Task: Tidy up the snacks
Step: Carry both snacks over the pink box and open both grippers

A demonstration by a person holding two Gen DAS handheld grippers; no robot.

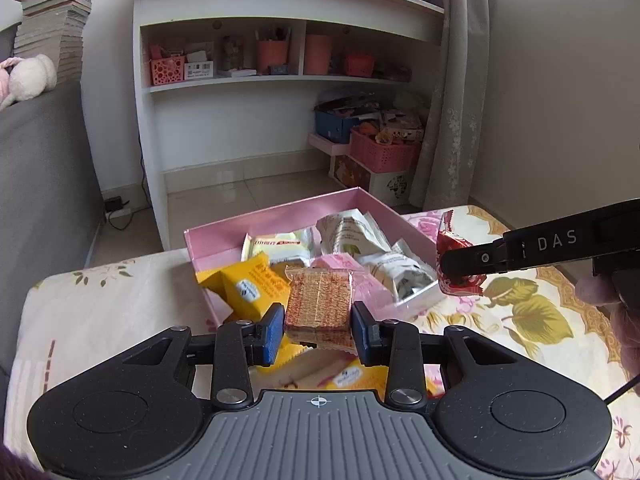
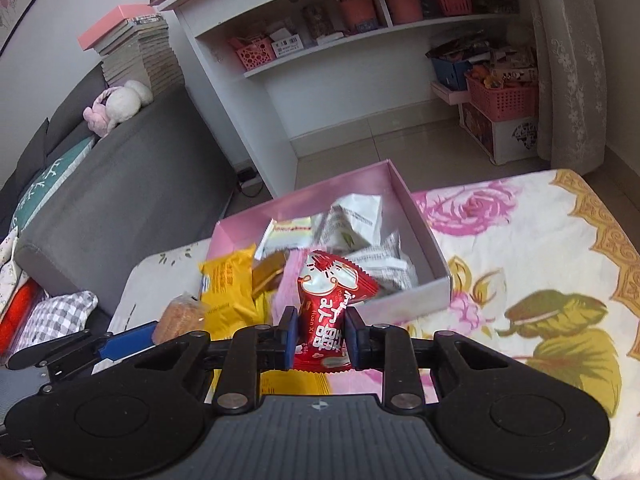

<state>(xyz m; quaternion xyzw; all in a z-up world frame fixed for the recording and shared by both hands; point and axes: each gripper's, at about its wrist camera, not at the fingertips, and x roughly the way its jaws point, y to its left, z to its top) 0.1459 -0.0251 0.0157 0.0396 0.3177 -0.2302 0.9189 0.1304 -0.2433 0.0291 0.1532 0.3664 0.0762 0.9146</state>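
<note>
My left gripper [image 1: 318, 330] is shut on a clear-wrapped brown wafer pack [image 1: 319, 302], held above the near left side of the pink box [image 1: 276, 210]. My right gripper [image 2: 320, 338] is shut on a red candy packet [image 2: 330, 304], lifted over the flowered cloth near the box's front wall. In the left wrist view the right gripper [image 1: 460, 270] reaches in from the right with that red packet [image 1: 456, 242]. The wafer pack [image 2: 180, 316] shows at the left of the right wrist view. Inside the box lie white, pink and yellow snack packs [image 1: 352, 236].
Yellow snack packets [image 1: 250, 290] lie at the box's left front corner on the flowered tablecloth [image 2: 520, 240]. A grey sofa [image 2: 120, 184] stands to the left. A white shelf unit [image 1: 256, 80] and pink baskets [image 1: 384, 152] stand on the floor beyond the table.
</note>
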